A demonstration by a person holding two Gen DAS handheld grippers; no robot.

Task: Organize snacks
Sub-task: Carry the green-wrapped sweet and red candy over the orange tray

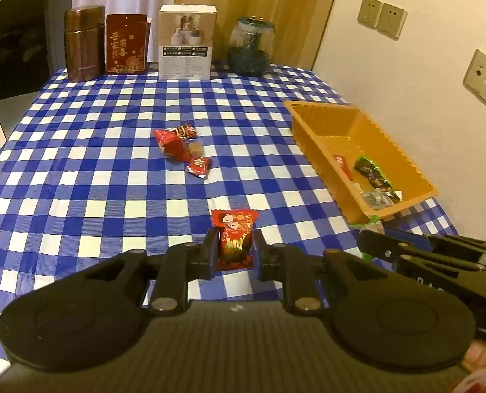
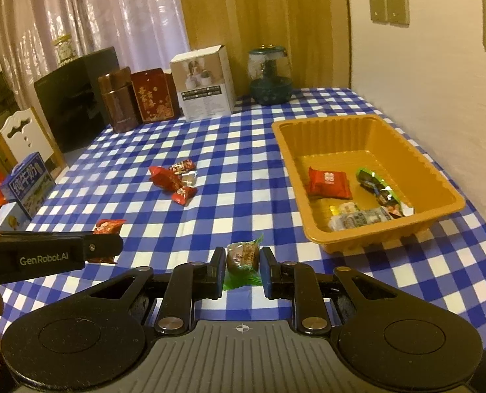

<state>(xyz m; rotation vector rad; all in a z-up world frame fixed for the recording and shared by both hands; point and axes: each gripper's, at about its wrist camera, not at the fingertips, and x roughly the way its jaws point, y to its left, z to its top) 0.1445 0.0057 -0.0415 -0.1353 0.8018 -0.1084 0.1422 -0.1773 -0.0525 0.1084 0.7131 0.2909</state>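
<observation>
Two grippers each pinch a snack: left gripper (image 1: 234,252) a red candy (image 1: 234,235), right gripper (image 2: 243,270) a green-wrapped sweet (image 2: 243,257), while only the right view shows the red packet (image 2: 328,183) whole inside the orange tray (image 2: 321,127).

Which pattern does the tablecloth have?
Blue and white checks on the tablecloth; it shows best in the right wrist view.

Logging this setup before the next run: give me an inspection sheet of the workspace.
Surface: blue-checked tablecloth, flat.
Job's things: orange tray holding several wrapped snacks; loose snack pile mid-table.
Clutter: brown tin, red box, white box, glass jar along the far edge.
Grippers: left tool shut on red snack; right tool shut on green-wrapped snack.
Cables: nothing seen.
Surroundings: curtains, wall sockets.
</observation>
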